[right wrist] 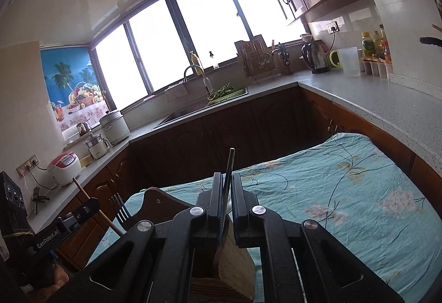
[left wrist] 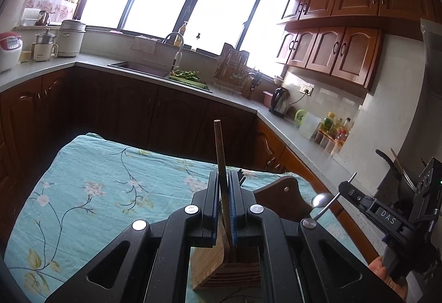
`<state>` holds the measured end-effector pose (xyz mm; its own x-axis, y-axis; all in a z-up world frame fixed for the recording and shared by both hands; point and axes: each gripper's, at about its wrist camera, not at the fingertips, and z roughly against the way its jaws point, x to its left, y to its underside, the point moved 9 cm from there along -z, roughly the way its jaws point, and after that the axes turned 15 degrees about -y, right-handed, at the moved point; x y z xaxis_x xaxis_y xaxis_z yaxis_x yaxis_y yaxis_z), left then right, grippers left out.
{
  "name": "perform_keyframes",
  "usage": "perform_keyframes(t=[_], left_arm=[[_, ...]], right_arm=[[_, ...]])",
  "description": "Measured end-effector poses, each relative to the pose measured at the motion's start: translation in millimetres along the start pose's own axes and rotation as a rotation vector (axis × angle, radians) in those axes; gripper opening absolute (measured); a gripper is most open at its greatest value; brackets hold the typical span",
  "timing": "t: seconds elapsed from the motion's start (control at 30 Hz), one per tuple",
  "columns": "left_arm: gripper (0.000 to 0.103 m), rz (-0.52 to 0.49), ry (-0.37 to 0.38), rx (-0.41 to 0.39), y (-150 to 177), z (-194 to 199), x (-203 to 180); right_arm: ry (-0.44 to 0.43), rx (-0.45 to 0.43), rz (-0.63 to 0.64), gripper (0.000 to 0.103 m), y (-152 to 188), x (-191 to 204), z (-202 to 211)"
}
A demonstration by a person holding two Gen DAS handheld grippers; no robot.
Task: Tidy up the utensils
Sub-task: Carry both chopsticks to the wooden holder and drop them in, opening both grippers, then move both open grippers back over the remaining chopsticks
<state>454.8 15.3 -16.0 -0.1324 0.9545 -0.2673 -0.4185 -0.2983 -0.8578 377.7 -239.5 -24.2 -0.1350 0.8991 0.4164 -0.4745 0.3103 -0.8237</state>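
Your left gripper (left wrist: 223, 192) clamps a brown wooden chopstick (left wrist: 219, 153) and your right gripper (right wrist: 227, 192) a dark metal utensil handle (right wrist: 229, 165), each at lower centre above the slotted bamboo holder (left wrist: 210, 267).

A wooden holder (left wrist: 218, 267) stands on the tablecloth (left wrist: 96, 178) just below both grippers; a cutting board (left wrist: 279, 198) lies beyond.

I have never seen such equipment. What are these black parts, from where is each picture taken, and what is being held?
A person holds a two-finger gripper in each hand, and a camera on each looks along its fingers. One picture comes from the left gripper, shut on a wooden chopstick. The other comes from the right gripper, shut on a thin metal utensil handle. Below them, on a floral cloth, stands a wooden utensil holder. A fork rises nearby.
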Motion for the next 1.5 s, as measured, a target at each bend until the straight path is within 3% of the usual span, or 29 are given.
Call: perform_keyframes(t=[0.3, 0.4, 0.5, 0.53, 0.57, 0.63, 0.7, 0.97, 1.5], left_arm=[[0.007, -0.028, 0.001, 0.019, 6.0, 8.7, 12.0], [0.025, -0.031, -0.009, 0.017, 5.3, 13.0, 13.5], [0.038, -0.025, -0.007, 0.012, 6.0, 21.9, 15.1], [0.05, -0.025, -0.019, 0.015, 7.4, 23.6, 16.8], [0.054, -0.02, -0.024, 0.007, 6.9, 28.1, 19.2], [0.069, -0.009, -0.038, -0.001, 7.7, 37.2, 24.3], [0.079, 0.003, -0.055, -0.003, 10.5, 47.4, 29.4], [0.086, -0.03, -0.062, -0.008, 38.4, 101.6, 35.2], [0.09, -0.076, -0.04, 0.06, 104.5, 196.1, 48.4]], right_arm=[[-0.012, 0.024, -0.021, 0.011, -2.0, -3.5, -3.2], [-0.021, 0.022, -0.034, 0.011, -2.6, -3.6, -0.9], [-0.036, 0.008, -0.053, 0.033, -2.8, -2.9, 5.5], [-0.041, 0.0, -0.059, 0.045, -4.0, -2.7, 9.3], [-0.044, -0.01, -0.062, 0.052, -5.6, -2.7, 14.1], [-0.054, -0.032, -0.07, 0.058, -8.9, -2.1, 25.1], [-0.065, -0.049, -0.077, 0.073, -11.2, -1.3, 36.6], [-0.076, -0.07, -0.043, 0.093, -2.8, 7.3, 87.6], [0.007, 0.043, -0.038, 0.098, 74.4, -0.9, 175.2]])
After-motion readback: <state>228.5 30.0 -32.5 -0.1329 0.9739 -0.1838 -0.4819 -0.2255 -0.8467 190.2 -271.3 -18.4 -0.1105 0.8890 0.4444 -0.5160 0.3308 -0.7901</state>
